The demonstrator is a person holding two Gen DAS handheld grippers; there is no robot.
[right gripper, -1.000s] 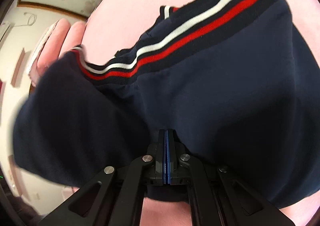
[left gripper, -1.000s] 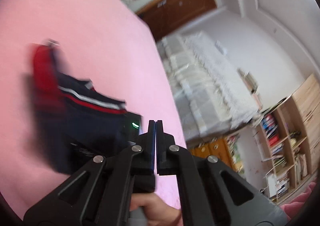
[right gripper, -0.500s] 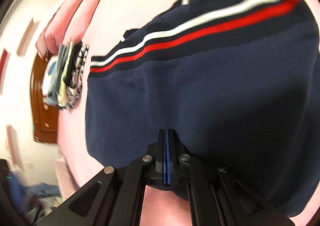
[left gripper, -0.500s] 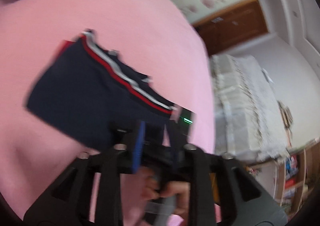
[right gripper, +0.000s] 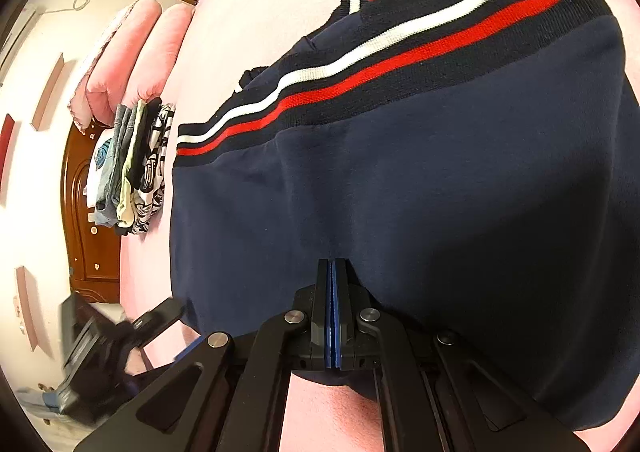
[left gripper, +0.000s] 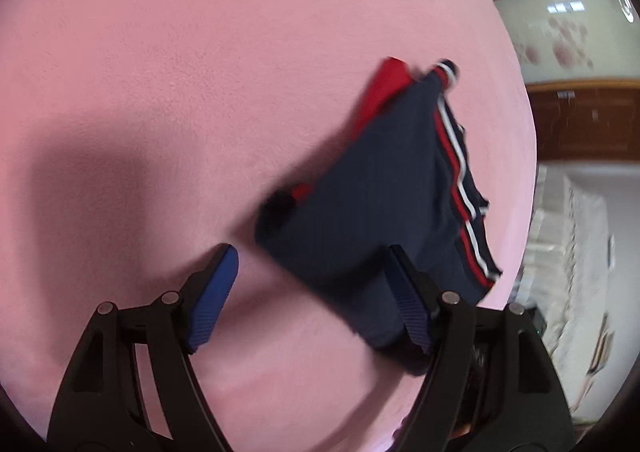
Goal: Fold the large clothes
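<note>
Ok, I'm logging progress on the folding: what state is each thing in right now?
Navy garment: folded, lying on the pink bed.
Left gripper: open, jaws just opening, nothing pinched.
Right gripper: shut at the garment's near edge.
Clothes stack: folded, piled.

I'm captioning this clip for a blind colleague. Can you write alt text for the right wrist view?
The shut right gripper pinches the near edge of a navy garment with a red and white striped band, spread on a pink bed. A stack of folded clothes sits at left; the left gripper shows blurred, lower left.
</note>
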